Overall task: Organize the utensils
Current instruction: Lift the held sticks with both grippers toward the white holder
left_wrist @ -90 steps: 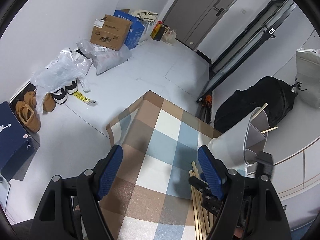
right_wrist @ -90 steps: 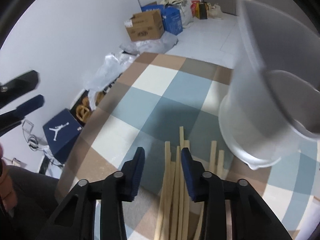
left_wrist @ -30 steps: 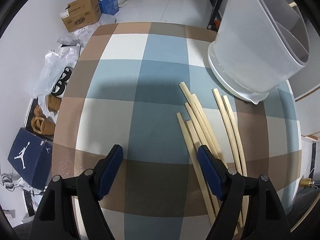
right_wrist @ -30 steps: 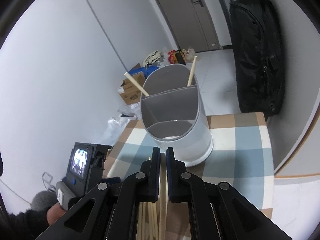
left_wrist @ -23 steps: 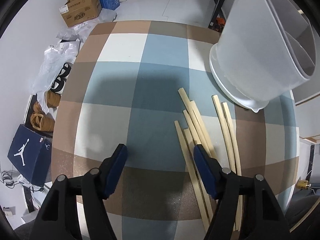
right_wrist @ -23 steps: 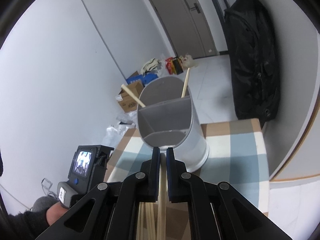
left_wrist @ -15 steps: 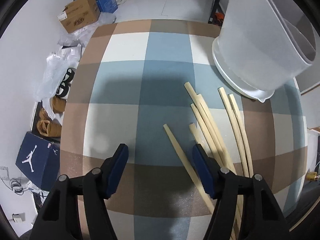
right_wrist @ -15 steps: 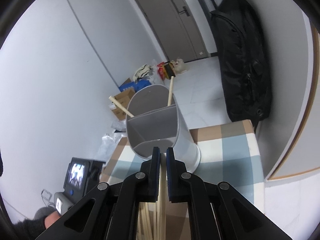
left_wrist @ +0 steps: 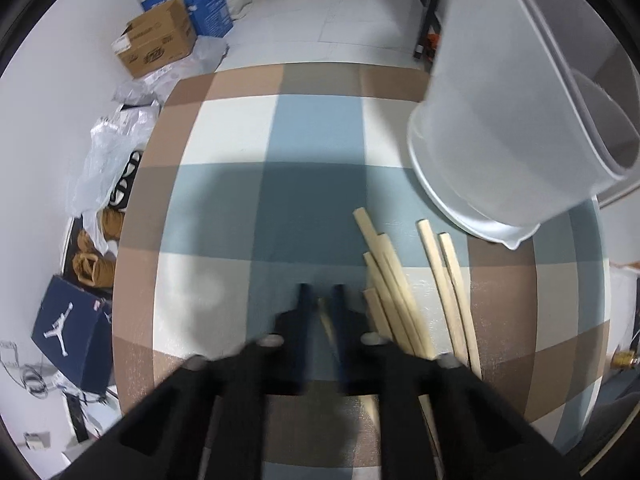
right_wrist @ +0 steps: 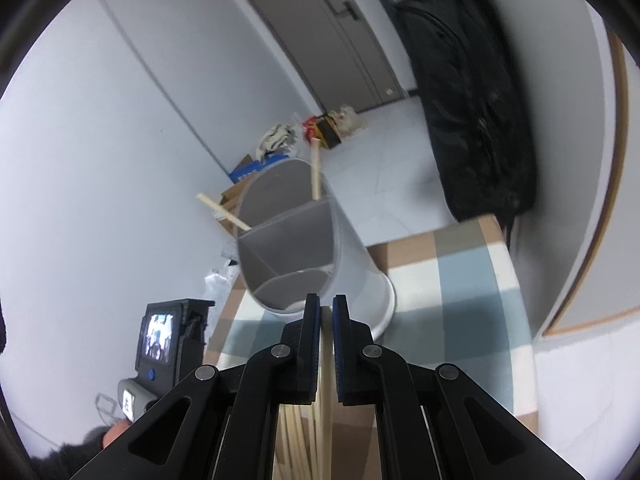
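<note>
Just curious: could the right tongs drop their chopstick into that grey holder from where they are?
Probably yes. The right tongs grip a chopstick just short of the divided holder, whose near compartment stands open and empty, nothing between.

Matt wooden chopsticks (left_wrist: 444, 280), smooth plastic holder (left_wrist: 508, 132).

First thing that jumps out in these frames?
Probably the big white divided holder at the far edge of the checked tablecloth, with two chopsticks already poking out of its back compartment. Next, the loose chopstick pile in front of it, and each gripper shut on one stick: left, right.
</note>
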